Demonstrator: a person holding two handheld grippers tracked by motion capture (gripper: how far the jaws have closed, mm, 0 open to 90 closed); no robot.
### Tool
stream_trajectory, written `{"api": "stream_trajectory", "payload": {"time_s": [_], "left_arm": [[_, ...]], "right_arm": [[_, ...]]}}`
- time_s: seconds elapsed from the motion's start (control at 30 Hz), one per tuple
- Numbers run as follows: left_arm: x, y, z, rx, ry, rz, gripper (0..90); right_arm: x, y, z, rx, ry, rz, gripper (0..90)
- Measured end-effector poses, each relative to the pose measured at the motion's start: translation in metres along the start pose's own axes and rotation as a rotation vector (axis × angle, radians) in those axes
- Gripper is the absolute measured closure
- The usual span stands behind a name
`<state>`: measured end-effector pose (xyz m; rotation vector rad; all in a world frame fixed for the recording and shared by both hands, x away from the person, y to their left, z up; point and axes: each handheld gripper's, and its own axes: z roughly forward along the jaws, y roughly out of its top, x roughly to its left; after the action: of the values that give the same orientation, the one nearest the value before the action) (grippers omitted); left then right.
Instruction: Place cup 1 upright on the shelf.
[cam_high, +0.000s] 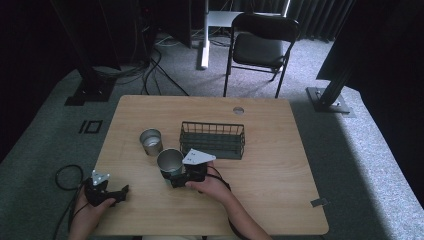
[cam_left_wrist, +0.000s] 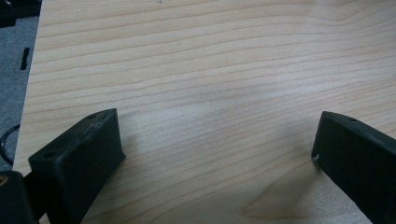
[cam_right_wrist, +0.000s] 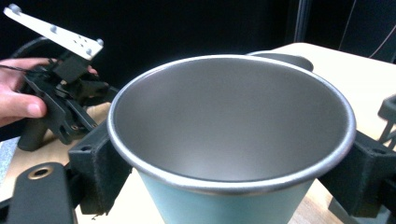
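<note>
Near the frame's centre, the right gripper clamps the upright cup by its sides; the basket lies just upper right. The left gripper rests lower left, jaws apart.

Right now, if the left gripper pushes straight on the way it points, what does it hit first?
Probably nothing soon: the left gripper has open jaws over bare table, pointing roughly toward the person's right hand, which holds the cup. Depth unclear.
</note>
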<state>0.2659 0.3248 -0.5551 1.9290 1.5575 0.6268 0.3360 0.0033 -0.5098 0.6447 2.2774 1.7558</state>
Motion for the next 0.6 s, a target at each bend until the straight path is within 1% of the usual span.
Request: {"api": "stream_trajectory", "payload": {"time_s": [0.07, 0.3, 0.37, 0.43, 0.6], "left_arm": [[0.000, 0.000, 0.000, 0.000, 0.000, 0.000, 2.3], [0.000, 0.000, 0.000, -0.001, 0.000, 0.000, 2.3], [0.000, 0.000, 0.000, -0.001, 0.000, 0.000, 2.3], [0.000, 0.000, 0.000, 0.001, 0.000, 0.003, 2.3], [0.000, 0.000, 0.000, 0.000, 0.000, 0.002, 2.3]], "right_arm": [[0.001, 0.005, -0.002, -0.002, -0.001, -0.012, 12.8], [-0.001, 0.025, -0.012, -0.027, -0.013, -0.017, 12.8], [-0.001, 0.030, -0.015, -0.036, -0.022, -0.028, 12.8], [-0.002, 0.036, -0.018, -0.041, -0.030, -0.026, 12.8], [-0.004, 0.046, -0.025, -0.058, -0.029, -0.025, 12.8]]}}
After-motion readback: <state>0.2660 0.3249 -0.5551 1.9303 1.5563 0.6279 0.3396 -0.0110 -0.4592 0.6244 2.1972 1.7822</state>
